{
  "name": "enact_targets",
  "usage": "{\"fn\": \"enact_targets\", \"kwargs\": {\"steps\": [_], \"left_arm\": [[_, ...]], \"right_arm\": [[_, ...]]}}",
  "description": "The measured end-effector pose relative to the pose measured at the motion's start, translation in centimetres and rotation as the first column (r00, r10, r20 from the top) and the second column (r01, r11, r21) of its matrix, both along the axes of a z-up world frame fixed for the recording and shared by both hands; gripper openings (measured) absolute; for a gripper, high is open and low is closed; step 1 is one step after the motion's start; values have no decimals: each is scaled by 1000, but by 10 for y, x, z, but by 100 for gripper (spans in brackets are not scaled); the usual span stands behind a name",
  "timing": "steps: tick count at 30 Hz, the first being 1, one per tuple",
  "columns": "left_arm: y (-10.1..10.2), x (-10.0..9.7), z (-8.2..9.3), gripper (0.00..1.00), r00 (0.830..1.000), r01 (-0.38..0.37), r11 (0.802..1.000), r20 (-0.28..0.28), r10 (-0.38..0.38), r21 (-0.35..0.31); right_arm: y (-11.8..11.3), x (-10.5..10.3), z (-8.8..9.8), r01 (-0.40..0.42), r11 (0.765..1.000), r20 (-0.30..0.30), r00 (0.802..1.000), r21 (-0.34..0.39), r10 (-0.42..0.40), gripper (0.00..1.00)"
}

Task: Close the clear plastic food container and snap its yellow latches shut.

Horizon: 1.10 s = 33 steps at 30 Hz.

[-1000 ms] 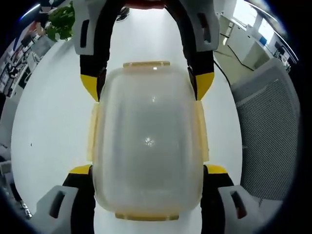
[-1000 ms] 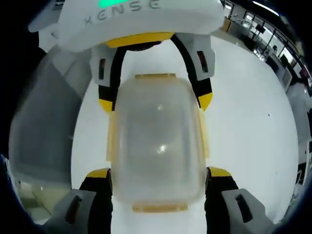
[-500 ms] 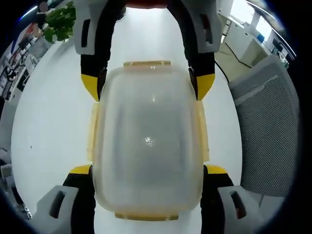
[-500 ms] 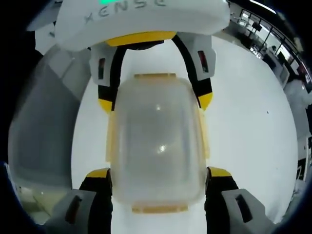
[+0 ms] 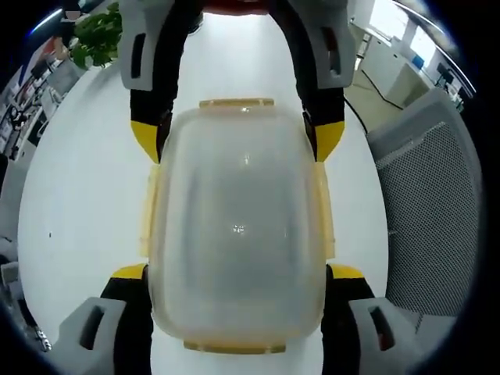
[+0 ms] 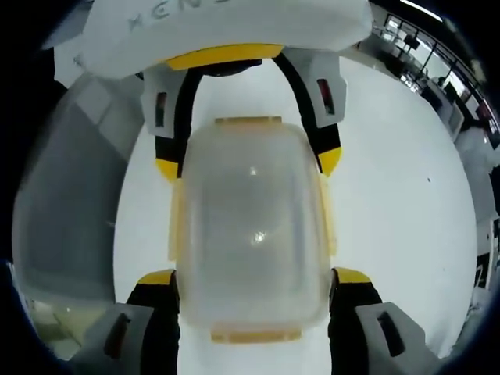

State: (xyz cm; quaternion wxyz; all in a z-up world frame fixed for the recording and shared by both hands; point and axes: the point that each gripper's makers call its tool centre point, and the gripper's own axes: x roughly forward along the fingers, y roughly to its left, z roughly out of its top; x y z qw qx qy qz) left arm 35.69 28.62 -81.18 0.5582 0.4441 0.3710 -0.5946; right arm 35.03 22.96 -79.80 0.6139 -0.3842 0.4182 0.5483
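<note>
The clear plastic food container lies on the white table with its lid on. Yellow latches show at both ends and along both long sides. My left gripper is open, its yellow-tipped jaws straddling the container's near end, close against its sides. My right gripper reaches in from the far end, also open, with one jaw beside each far corner. In the right gripper view the same container sits between my right gripper below and the left gripper above.
A grey mesh office chair stands past the table edge on one side; it is the grey chair in the right gripper view. A green plant and office desks lie far off. Bare white table surrounds the container.
</note>
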Motion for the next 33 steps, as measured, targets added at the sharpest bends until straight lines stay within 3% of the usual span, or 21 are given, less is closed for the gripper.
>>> {"fn": "enact_targets", "kwargs": {"steps": [11,33], "left_arm": [[19,4,-2,91,1000,11,999,6,-11,41],[71,5,-3,91,1000,-9,999,6,9,46]], "right_arm": [[18,3,0,8,1000,-3,1000,5,-8,79],[72,3,-2,-2,1000,-8,1000,14,2,80]]}}
